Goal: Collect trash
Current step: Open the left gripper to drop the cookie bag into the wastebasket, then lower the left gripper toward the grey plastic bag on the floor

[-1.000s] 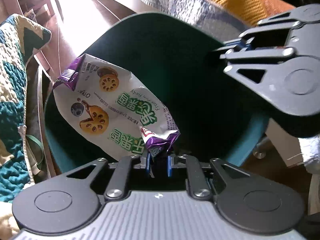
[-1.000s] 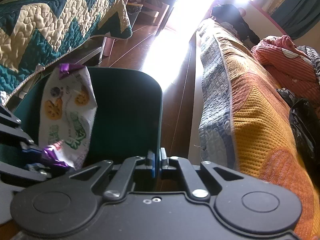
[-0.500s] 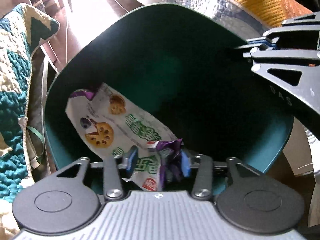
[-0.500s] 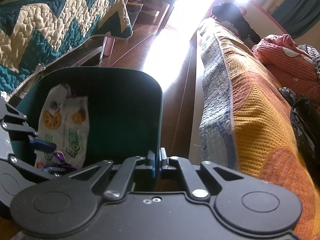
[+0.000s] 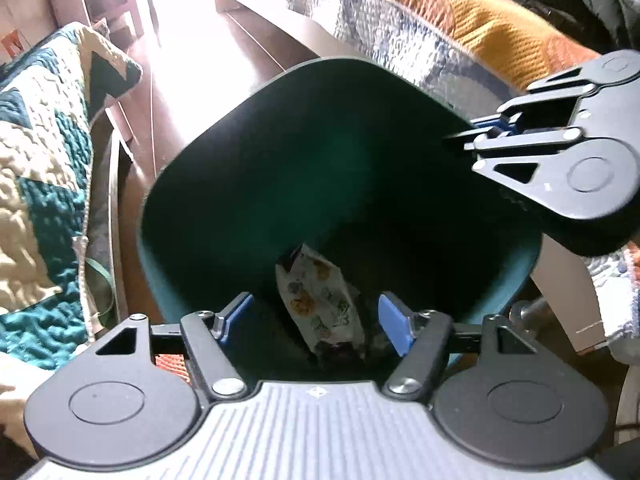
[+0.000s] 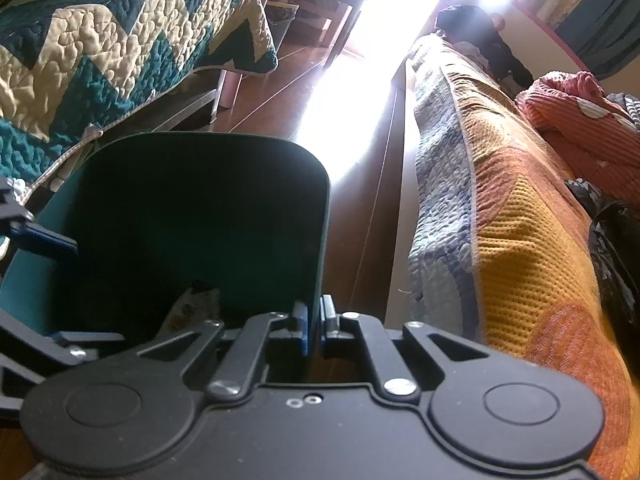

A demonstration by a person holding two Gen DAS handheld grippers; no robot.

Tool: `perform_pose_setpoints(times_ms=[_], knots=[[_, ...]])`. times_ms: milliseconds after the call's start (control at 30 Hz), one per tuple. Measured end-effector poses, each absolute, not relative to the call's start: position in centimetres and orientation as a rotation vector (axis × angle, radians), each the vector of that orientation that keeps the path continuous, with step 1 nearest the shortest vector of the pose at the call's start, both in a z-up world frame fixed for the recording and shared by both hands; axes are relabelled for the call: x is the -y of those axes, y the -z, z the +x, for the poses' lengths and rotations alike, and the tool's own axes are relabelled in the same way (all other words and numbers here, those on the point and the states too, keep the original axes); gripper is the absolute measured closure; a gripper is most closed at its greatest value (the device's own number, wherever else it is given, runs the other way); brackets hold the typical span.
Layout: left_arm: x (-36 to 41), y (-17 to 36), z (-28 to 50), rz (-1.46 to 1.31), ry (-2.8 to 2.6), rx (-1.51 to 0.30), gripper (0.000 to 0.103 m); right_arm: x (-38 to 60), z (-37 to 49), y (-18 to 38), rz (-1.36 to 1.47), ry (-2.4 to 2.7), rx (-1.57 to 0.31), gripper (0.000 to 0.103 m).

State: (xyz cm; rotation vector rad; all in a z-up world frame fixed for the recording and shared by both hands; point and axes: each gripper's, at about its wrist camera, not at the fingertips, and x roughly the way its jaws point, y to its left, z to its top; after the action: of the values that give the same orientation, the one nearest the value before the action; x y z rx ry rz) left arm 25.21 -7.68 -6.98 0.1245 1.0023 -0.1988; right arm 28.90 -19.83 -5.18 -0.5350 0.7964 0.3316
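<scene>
A dark green trash bin (image 5: 168, 216) fills the left wrist view. A white snack wrapper with purple ends (image 5: 320, 304) lies at the bin's bottom. My left gripper (image 5: 316, 322) is open and empty above the bin's near rim. My right gripper (image 6: 314, 326) is shut on the bin's right wall (image 6: 322, 240). It shows from the side in the left wrist view (image 5: 476, 132). In the right wrist view the wrapper (image 6: 192, 308) is partly visible low in the bin, and the left gripper's blue finger (image 6: 44, 238) shows at the left edge.
A bed with a teal and cream zigzag quilt (image 6: 120, 52) stands to the left. A bed with an orange and blue quilt (image 6: 500, 208) runs along the right. The wooden floor (image 6: 300, 80) between them leads to a bright window.
My left gripper opened and let go of the wrapper. The wrapper dropped from the rim to the bottom of the bin. The right gripper kept its hold on the bin wall.
</scene>
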Motion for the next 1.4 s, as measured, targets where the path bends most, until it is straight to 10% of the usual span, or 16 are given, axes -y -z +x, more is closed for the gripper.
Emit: perform_pose_setpoints(times_ms=[500,1400], knots=[[2.6,6.2,20.0,0.132,0.142,-0.972,0.028,19.7,28.5,5.9,-0.599,-0.302,-0.755,0.1],[2.9,30.2,17.7,0.19,0.176,-1.435,0.022,22.9,29.6,6.4,-0.601,-0.203,-0.78,0.099]])
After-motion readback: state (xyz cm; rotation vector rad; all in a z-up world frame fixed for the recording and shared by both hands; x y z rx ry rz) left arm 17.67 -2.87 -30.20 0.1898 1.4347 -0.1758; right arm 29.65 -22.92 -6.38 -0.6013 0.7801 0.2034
